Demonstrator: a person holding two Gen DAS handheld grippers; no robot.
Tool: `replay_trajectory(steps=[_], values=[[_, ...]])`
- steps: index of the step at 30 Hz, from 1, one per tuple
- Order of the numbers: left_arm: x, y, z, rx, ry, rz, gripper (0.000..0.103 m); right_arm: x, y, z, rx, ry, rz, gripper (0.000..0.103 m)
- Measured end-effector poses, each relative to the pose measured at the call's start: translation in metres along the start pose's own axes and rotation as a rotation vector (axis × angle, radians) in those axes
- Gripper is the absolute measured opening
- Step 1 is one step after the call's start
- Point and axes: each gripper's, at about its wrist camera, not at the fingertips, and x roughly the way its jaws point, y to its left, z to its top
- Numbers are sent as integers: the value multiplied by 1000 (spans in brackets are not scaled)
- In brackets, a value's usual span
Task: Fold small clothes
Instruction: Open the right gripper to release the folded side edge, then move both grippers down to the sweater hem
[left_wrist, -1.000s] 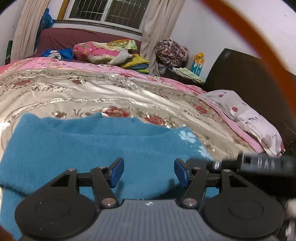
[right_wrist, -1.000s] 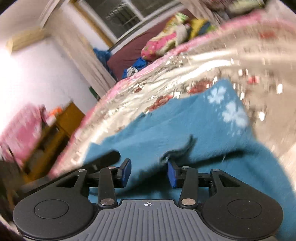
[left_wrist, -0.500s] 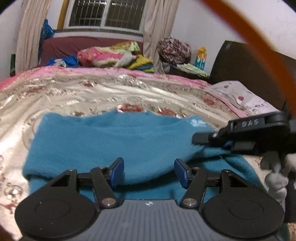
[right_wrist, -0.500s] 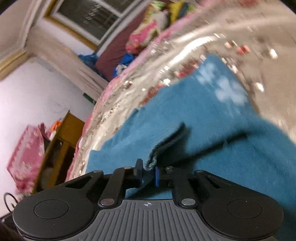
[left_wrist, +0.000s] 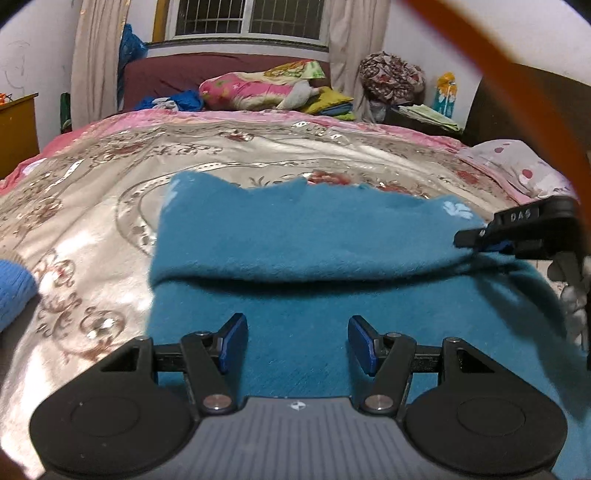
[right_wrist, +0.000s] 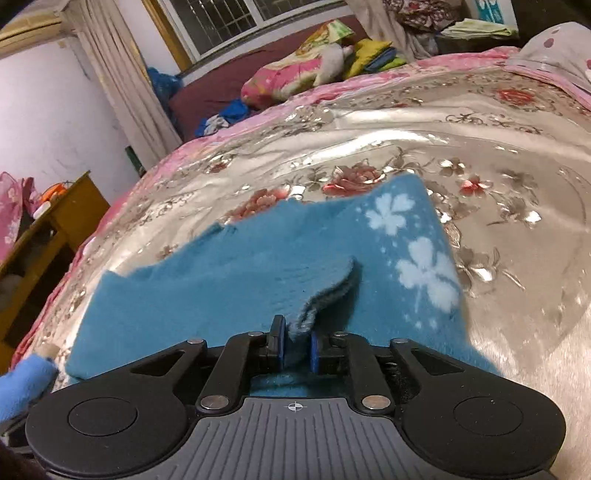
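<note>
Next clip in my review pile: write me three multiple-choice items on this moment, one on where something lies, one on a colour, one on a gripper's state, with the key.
1. Where does the teal garment lie?
A. on the floral bedspread
B. on a wooden floor
C. in a basket

2. What colour are the flower prints on the garment?
A. red
B. pale, whitish
C. black

3. What is the right gripper doing?
A. standing wide open over bare bedspread
B. pinching an edge of the garment
C. holding a hanger

Key: 1 A, the shiny floral cover shows all round the garment; 2 B, the right wrist view shows pale blossoms on the teal; 3 B, its jaws have just been closing and a raised cloth edge sits between the pads, while the left gripper stands open above the garment.
</note>
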Motion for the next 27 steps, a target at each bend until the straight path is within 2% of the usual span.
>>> replay_trajectory(steps=[4, 9, 12, 15, 17, 23, 27], values=[[-8, -1, -1, 11, -7, 22, 65, -6, 4, 2, 1, -18, -2, 17], [-10, 2, -3, 4, 12, 33, 65, -29, 25, -1, -122, -70, -59, 20], [-13, -1, -4, 19, 23, 42, 65, -27, 30, -8, -176, -50, -113, 26], [-19, -3, -5, 29, 30, 44, 65, -20, 24, -8, -145, -6, -131, 26], [-22, -3, -5, 31, 34, 47, 65, -23, 22, -7, -132, -12, -142, 26], [-32, -3, -7, 19, 49, 47, 65, -43, 21, -9, -144, -21, -151, 26], [-41, -7, -11, 39, 56, 50, 65, -60, 21, -20, -151, 9, -130, 27]])
